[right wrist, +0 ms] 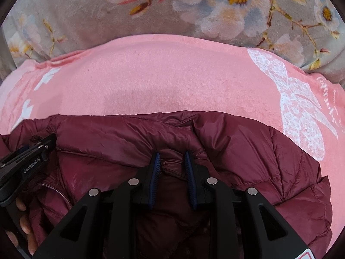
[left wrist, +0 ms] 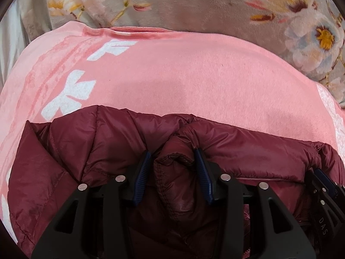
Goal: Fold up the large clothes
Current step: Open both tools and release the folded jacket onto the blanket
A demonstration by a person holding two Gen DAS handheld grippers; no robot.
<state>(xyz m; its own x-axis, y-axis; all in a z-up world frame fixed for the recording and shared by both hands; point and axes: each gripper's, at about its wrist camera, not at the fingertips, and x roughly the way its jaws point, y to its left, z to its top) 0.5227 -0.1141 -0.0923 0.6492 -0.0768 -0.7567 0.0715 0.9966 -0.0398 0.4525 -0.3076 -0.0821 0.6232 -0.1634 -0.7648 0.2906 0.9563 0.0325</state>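
Left wrist view shows the left claw (left wrist: 173, 172) clenched on a bunched ridge of the quilted, shiny maroon puffer jacket (left wrist: 90, 151), fabric pinched up between its blue ribbed pads (left wrist: 142, 177). The jacket lies on a pink plush blanket with white bow prints (left wrist: 183, 75), which covers a bed spread with a grey floral fleece cover (left wrist: 194, 6). The garment takes up the near part of the blanket, its far edge running roughly parallel to the blanket's far edge, with a wide band of bare pink between them.

Right wrist view shows the right claw (right wrist: 172, 172) grasping the same jacket (right wrist: 248, 151), its pads close together on a thinner fold along that far edge. In this view the left claw (right wrist: 25, 157) appears at the left border, with fingers (right wrist: 22, 224) of the person's hand below it.

Both claws grip the same raised edge, side by side and some way apart, probably so the padded fabric can be carried as one straight line and not sag in the middle. Whether the held edge is the hem or the collar cannot be told. A zip line (right wrist: 58, 191) shows on the jacket between the two claws. The slippery shell may slide out of a shallow pinch, which likely explains the deep bite taken by the left claw.
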